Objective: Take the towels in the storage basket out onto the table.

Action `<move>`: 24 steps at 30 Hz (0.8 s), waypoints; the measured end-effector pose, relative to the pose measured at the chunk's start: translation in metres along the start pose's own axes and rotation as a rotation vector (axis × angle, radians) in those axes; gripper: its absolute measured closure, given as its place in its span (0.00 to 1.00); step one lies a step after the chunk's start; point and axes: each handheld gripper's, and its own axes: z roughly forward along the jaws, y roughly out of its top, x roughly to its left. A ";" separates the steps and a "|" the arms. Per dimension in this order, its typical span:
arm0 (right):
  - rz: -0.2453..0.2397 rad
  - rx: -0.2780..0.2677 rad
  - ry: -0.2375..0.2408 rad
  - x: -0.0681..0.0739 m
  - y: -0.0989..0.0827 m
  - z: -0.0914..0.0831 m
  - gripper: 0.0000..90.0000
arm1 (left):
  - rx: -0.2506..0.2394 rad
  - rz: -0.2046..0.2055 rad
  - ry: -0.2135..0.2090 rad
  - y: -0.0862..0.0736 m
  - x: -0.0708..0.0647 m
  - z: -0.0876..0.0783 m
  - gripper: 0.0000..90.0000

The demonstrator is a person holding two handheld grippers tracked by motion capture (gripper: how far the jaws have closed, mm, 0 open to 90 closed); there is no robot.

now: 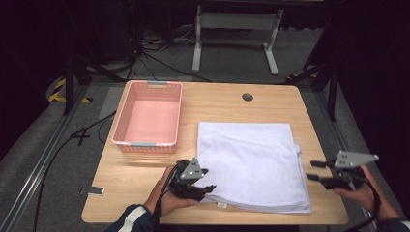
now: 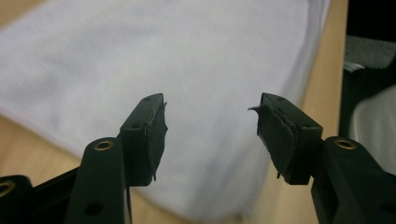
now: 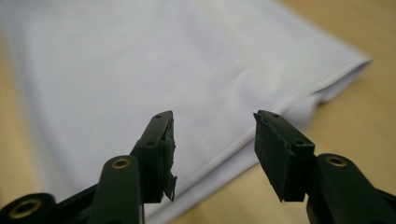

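High view: up above the near side of the bench [image 1: 270, 99], looking forward and down, far enough to take in the whole top. Left tool [image 2: 210, 135] view: very close, low, looking along its own jaws over the white towel [image 2: 187, 56]. Right tool [image 3: 215, 149] view: just as close, facing the towel's edge. All three share the towel.

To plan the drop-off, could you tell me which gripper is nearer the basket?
Left. The left gripper is just below the basket; the right gripper is across the towel.
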 end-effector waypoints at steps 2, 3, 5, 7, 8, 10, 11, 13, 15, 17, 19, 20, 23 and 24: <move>0.041 -0.031 -0.063 -0.017 0.015 0.014 0.54 | -0.003 0.005 0.046 0.021 0.012 0.010 0.49; 0.072 -0.025 -0.082 -0.029 0.024 0.026 0.52 | 0.000 -0.015 0.084 0.029 0.021 0.018 0.48; 0.083 0.003 -0.115 -0.045 0.034 0.044 0.50 | 0.007 -0.075 0.119 0.039 0.041 0.035 0.45; 0.106 0.024 -0.146 -0.064 0.041 0.064 0.50 | 0.040 -0.117 0.197 0.044 0.063 0.054 0.41; 0.122 0.039 -0.153 -0.071 0.043 0.072 0.50 | 0.037 -0.187 0.223 0.044 0.086 0.071 0.41; 0.182 0.060 -0.194 -0.093 0.047 0.095 0.50 | 0.068 -0.240 0.290 0.044 0.106 0.086 0.40; 0.211 0.072 -0.185 -0.101 0.047 0.103 0.49 | 0.074 -0.247 0.311 0.043 0.114 0.092 0.38; 0.222 0.086 -0.195 -0.107 0.047 0.109 0.49 | 0.085 -0.271 0.333 0.042 0.122 0.096 0.37; 0.263 0.125 -0.228 -0.123 0.046 0.126 0.47 | 0.086 -0.330 0.368 0.037 0.143 0.104 0.36; 0.284 0.129 -0.234 -0.128 0.045 0.130 0.46 | 0.093 -0.344 0.383 0.035 0.148 0.107 0.36; 0.307 0.138 -0.231 -0.136 0.043 0.136 0.44 | 0.102 -0.361 0.384 0.031 0.156 0.112 0.35; 0.322 0.139 -0.242 -0.138 0.043 0.138 0.43 | 0.111 -0.371 0.391 0.030 0.160 0.113 0.36; 0.350 0.140 -0.221 -0.144 0.042 0.146 0.43 | 0.097 -0.393 0.382 0.025 0.167 0.118 0.37; 0.351 0.152 -0.221 -0.145 0.042 0.148 0.43 | 0.095 -0.397 0.377 0.025 0.168 0.117 0.37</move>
